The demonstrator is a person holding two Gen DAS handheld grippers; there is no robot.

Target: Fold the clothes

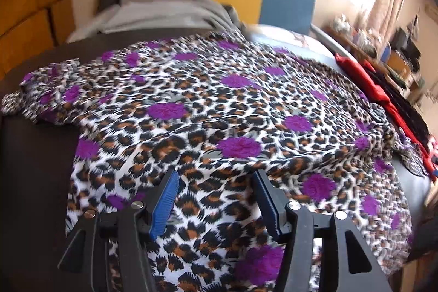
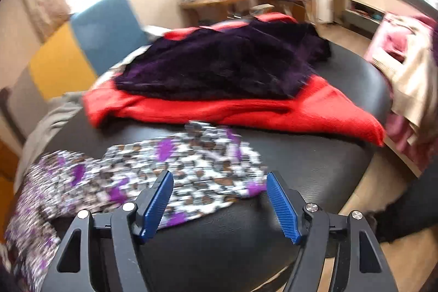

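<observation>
fold barely begun | I see leopard-print garment (image 1: 208, 111) spread flat beneath my left gripper (image 1: 216, 179), jaws apart, empty | right gripper (image 2: 220, 181) agape over its sleeve edge | red garment (image 2: 246, 111) ahead waits

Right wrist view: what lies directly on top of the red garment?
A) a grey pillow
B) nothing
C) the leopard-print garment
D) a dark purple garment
D: a dark purple garment is piled on the red garment, while the leopard-print garment lies apart from them, nearer the camera on the black surface.
</observation>
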